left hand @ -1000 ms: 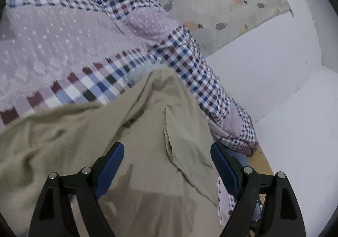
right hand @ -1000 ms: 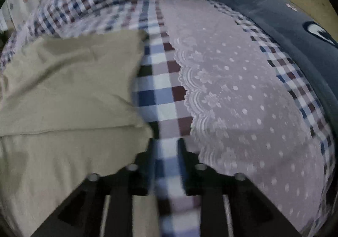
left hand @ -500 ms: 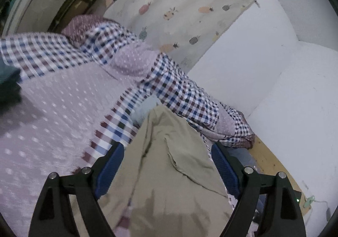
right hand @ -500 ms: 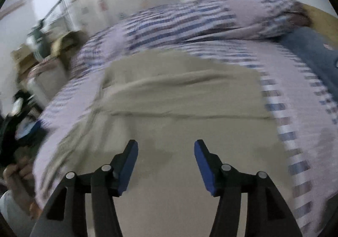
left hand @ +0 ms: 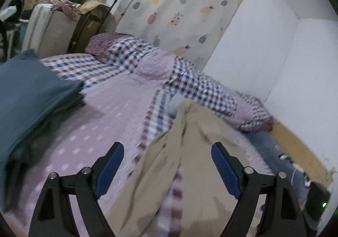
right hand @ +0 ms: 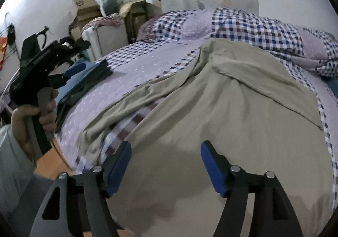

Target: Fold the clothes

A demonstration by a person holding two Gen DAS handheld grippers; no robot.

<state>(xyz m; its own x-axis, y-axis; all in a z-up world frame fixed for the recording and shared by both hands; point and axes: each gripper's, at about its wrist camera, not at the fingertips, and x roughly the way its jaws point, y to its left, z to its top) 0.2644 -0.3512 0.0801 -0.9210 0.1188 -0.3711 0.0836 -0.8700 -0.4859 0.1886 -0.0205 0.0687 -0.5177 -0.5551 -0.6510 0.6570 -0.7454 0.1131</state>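
A khaki garment (right hand: 221,110) lies spread and wrinkled over the bed, one long part trailing toward the bed's left edge; in the left wrist view the same khaki garment (left hand: 190,173) runs away from me. My right gripper (right hand: 165,152) hovers open above its near end, nothing between the blue pads. My left gripper (left hand: 166,154) is open too, raised over the garment's edge and the lilac bedcover (left hand: 95,131). In the right wrist view a hand holds the left gripper (right hand: 69,70) up at the left, beside the bed.
A folded stack of blue-green clothes (left hand: 27,93) sits on the bed's left part. A checked duvet (right hand: 253,27) is bunched along the far side by the wall. Boxes, a white case (left hand: 46,25) and a rack stand beyond the bed. Wooden floor (right hand: 50,163) shows at the bed's edge.
Both grippers have lifted and pulled back from the bed. The right one, shut a second ago, has opened. The left view has swung left, bringing the folded blue-green stack into sight.
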